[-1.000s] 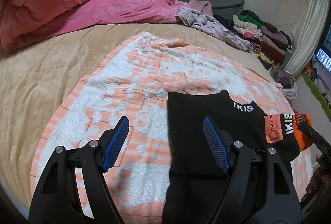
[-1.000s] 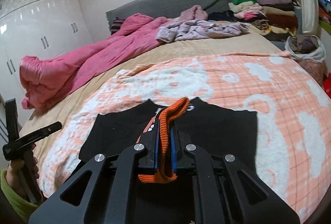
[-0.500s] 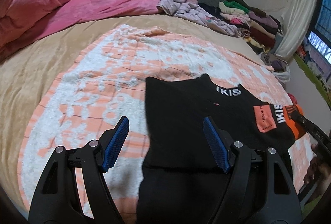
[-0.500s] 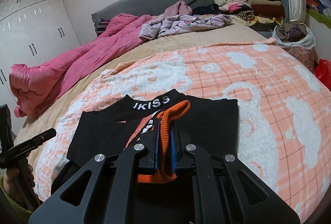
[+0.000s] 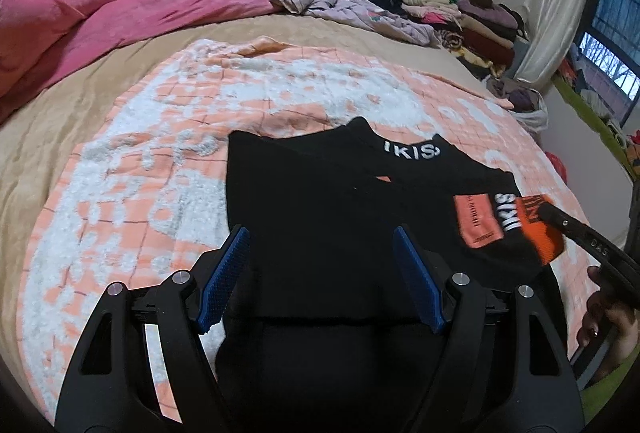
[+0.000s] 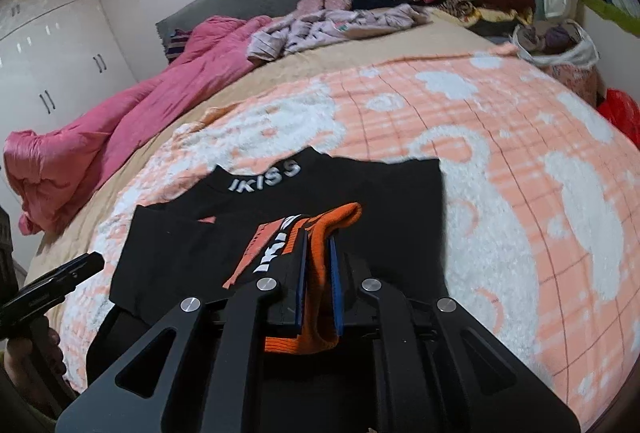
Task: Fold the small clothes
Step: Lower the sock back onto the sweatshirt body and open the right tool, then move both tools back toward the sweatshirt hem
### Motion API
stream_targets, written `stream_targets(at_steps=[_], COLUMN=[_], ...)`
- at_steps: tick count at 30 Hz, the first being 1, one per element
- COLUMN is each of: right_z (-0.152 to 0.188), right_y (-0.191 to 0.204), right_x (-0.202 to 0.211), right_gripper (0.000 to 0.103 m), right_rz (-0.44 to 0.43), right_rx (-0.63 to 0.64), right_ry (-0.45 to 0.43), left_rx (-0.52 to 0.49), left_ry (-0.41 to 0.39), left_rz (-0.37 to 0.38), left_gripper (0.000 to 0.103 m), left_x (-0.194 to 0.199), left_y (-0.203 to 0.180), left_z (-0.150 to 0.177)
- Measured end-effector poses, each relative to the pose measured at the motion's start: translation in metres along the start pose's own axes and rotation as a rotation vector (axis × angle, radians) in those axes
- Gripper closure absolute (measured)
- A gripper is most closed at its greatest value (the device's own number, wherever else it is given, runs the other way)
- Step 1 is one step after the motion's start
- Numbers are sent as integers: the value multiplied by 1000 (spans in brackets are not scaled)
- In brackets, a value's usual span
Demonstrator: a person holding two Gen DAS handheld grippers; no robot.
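Note:
A small black top (image 5: 320, 201) with white "IKISS" lettering lies on the orange-and-white blanket (image 5: 160, 153). Its left side is folded over the body. My left gripper (image 5: 320, 265) is open and empty, hovering over the folded part. My right gripper (image 6: 318, 253) is shut on the orange cuff (image 6: 320, 233) of the top's sleeve, holding it over the black body (image 6: 400, 193). The cuff and my right gripper's tip also show in the left wrist view (image 5: 536, 229). My left gripper shows at the left edge of the right wrist view (image 6: 60, 281).
A crumpled pink duvet (image 5: 120, 5) lies at the far left of the bed. Loose lilac clothes (image 5: 340, 5) and a stack of folded clothes (image 5: 460, 9) sit at the far side. A white bag (image 6: 560, 45) stands off the right edge. White wardrobes (image 6: 48, 65) stand behind.
My left gripper has moved right, over the black top. My right gripper has carried the orange cuff left across the top, so the sleeve lies further over the body.

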State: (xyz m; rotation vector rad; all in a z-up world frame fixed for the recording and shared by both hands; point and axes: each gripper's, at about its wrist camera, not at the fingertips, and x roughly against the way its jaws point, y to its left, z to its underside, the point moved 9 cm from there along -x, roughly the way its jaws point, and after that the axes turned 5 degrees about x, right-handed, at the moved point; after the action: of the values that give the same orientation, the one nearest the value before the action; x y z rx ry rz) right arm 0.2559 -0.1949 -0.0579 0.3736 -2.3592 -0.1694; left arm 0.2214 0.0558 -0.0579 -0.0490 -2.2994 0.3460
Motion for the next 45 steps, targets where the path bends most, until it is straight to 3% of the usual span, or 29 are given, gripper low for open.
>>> stream_targets(at_steps=[9, 13, 18, 22, 28, 34, 45], right_z=[8, 15, 22, 26, 32, 56, 52], right_y=[-19, -11, 17, 43, 58, 38, 36], right_x=[9, 9, 3, -4, -16, -42, -29], right_gripper=[92, 77, 75, 61, 52, 51, 46], right_rz=[28, 20, -20, -42, -32, 36, 5], right_rx=[-26, 7, 71, 140, 194, 198, 126], right_ry=[1, 25, 54, 75, 106, 218, 187], left_rx=[-40, -68, -100, -114, -103, -102, -84], left_ry=[19, 29, 65, 90, 110, 112, 103], left_rz=[-5, -22, -39, -61, -52, -49, -32], left_gripper=[37, 37, 37, 37, 37, 37, 37], left_x=[-12, -21, -36, -46, -48, -48, -37], left_y=[-14, -19, -22, -20, -15, -13, -11], left_z=[6, 9, 15, 23, 29, 30, 28])
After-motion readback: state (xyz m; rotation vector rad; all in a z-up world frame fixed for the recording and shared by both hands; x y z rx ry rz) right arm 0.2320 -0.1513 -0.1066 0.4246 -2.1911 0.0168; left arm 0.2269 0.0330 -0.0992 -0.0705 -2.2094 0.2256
